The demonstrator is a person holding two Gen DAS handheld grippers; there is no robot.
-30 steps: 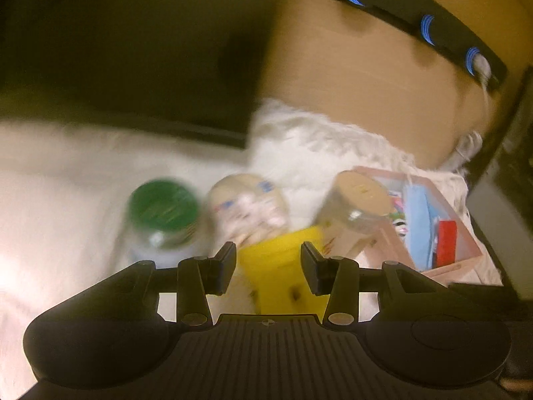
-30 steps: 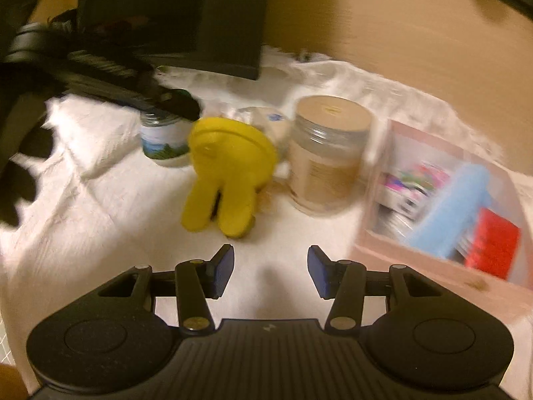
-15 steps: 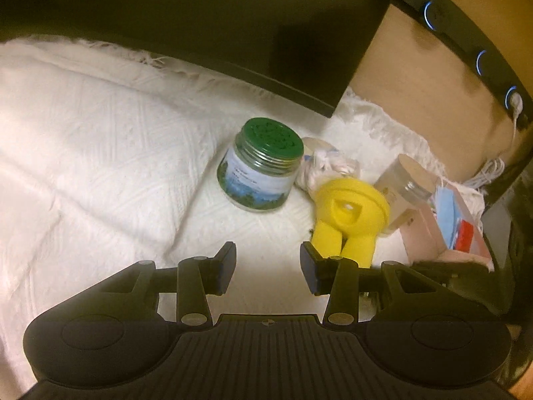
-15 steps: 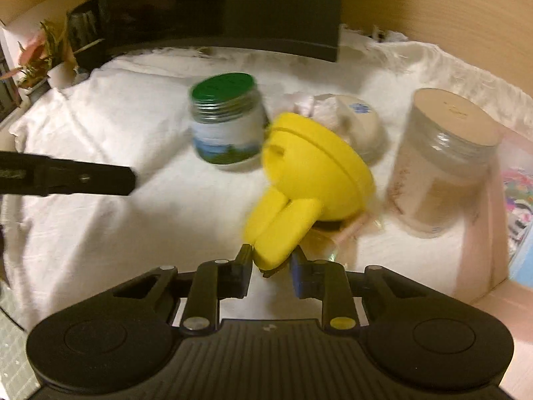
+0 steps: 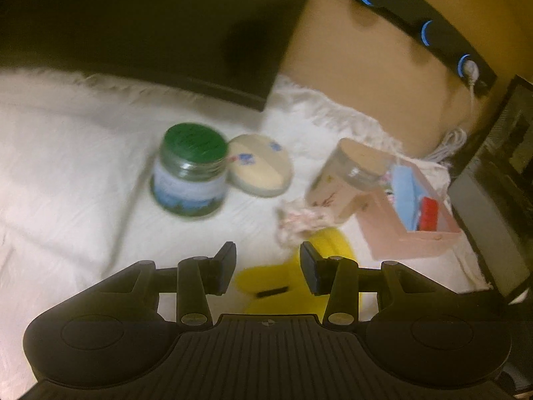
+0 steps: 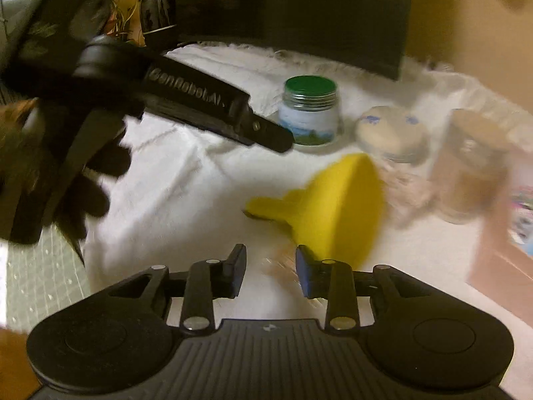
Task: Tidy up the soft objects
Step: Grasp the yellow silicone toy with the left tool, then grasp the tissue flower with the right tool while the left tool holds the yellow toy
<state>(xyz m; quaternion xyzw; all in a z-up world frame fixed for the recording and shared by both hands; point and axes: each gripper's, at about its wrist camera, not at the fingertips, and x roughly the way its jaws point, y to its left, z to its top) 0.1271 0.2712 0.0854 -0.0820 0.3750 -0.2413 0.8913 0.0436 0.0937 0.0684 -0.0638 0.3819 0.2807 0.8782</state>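
Note:
A yellow soft toy [image 6: 333, 206] lies tipped over on the white cloth [image 6: 186, 180], just beyond my right gripper [image 6: 270, 273]. That gripper's jaws are opening, and only a faint pinkish blur shows between them. In the left wrist view the yellow toy [image 5: 299, 280] shows low down between and behind the fingers of my left gripper [image 5: 268, 268], which is open and apart from it. A fluffy pink-white soft piece [image 5: 296, 220] lies beside the toy. A cream round puff [image 5: 258, 170] rests behind it.
A green-lidded jar [image 5: 190, 170] and a beige-lidded jar [image 5: 346, 180] stand on the cloth. A pink box [image 5: 413, 230] of small items sits at the right. A dark screen [image 5: 150, 26] stands behind. A person's gloved hand [image 6: 83, 183] holds the left gripper's body [image 6: 200, 106].
My right gripper was shut on the yellow toy's leg and has let go; the toy now lies tipped on the cloth. The left gripper has swung over toward the toy.

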